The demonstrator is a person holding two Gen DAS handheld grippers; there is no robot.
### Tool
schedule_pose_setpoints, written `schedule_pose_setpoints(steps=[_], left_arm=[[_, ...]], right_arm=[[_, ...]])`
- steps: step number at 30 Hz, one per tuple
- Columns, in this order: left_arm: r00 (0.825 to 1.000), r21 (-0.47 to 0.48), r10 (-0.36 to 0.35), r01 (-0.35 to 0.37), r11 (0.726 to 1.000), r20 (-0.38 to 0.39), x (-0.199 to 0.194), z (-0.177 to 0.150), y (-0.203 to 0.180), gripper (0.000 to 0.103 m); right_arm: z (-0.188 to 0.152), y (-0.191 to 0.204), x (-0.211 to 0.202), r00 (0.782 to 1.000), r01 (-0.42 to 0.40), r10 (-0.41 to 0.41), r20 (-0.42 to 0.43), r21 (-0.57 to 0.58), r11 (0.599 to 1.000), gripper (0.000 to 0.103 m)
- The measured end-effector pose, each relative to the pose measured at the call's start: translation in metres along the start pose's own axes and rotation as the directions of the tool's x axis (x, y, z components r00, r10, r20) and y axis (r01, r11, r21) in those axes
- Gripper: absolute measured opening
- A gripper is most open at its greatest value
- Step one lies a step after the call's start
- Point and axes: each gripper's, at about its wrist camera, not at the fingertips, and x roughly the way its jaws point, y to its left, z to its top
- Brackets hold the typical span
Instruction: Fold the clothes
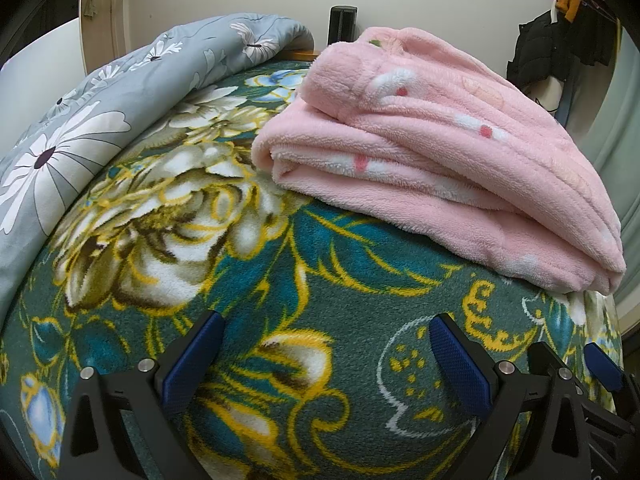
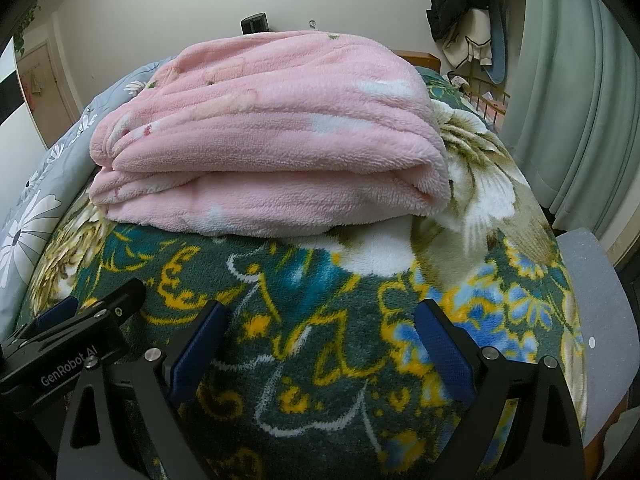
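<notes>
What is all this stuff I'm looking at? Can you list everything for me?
Folded fleece garment: one, pink with white and red marks, lying on the bed blanket.
Bed blanket: one, teal with yellow and white flowers, covering the bed.
Quilt: one, grey with white daisies, bunched along the left of the bed.
Hanging clothes: several, mostly black, by the wall at upper right.
Curtain: one, pale green, far right.
Left gripper: black with blue pads, jaws wide apart, empty.
Right gripper: the same, jaws apart, empty.
</notes>
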Motion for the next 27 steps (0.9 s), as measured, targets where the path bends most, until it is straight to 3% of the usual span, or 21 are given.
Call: schedule_pose_setpoints(steps=[27], left_arm=[[1.000, -0.001, -0.003, 0.003, 1.000, 0.003, 0.0003, -0.0004, -0.0003, 0.103]], right_arm=[[0.0004, 0.0000, 0.0006, 1.000, 0.001, -0.001, 0.003, -0.001, 1.000, 0.096]])
